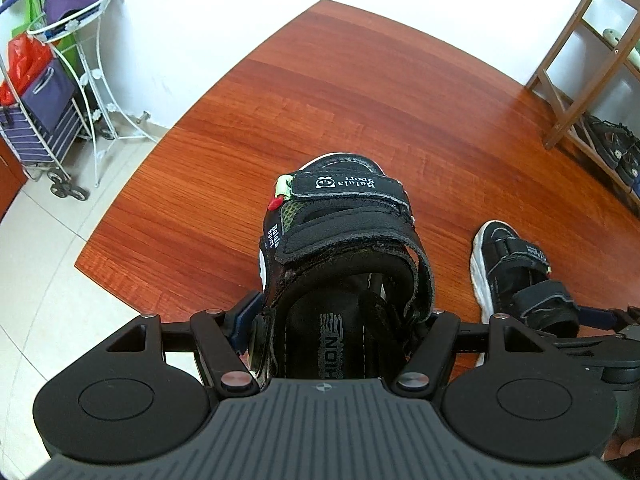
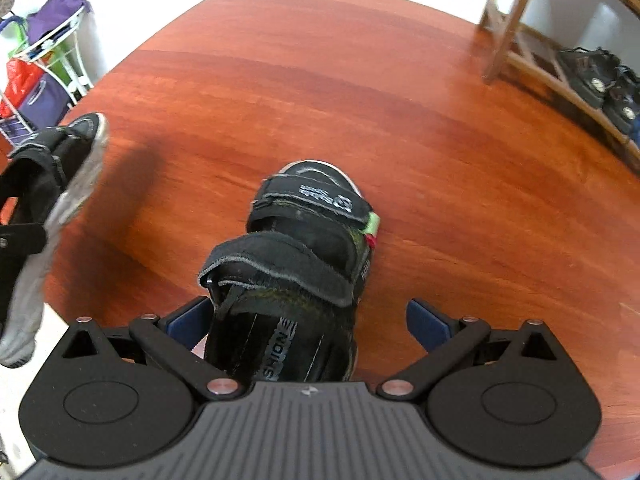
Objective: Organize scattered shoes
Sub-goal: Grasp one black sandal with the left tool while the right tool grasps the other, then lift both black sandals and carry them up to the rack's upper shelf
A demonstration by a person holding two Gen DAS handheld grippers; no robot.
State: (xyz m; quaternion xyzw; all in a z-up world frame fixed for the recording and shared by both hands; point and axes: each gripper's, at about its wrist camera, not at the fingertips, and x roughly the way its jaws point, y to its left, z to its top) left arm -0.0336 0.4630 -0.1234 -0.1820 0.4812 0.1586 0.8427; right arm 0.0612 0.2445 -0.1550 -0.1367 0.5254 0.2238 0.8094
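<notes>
My left gripper (image 1: 340, 320) is shut on the heel of a black "Balala Sport" sandal (image 1: 340, 232) and holds it above the red wooden floor (image 1: 360, 92); from the right wrist view this sandal (image 2: 48, 184) hangs tilted in the air at the left. A second matching sandal (image 2: 296, 256) lies on the floor between the open fingers of my right gripper (image 2: 308, 324). Its blue pads (image 2: 428, 324) stand apart from the heel's right side. This sandal also shows at the right of the left wrist view (image 1: 516, 268).
A wooden shoe rack (image 1: 576, 64) stands at the right with dark shoes (image 2: 592, 80) on its bottom shelf. A white wire stand (image 1: 88, 80) and a striped shopping trolley (image 1: 44, 120) with bags stand at the left wall on pale tiles.
</notes>
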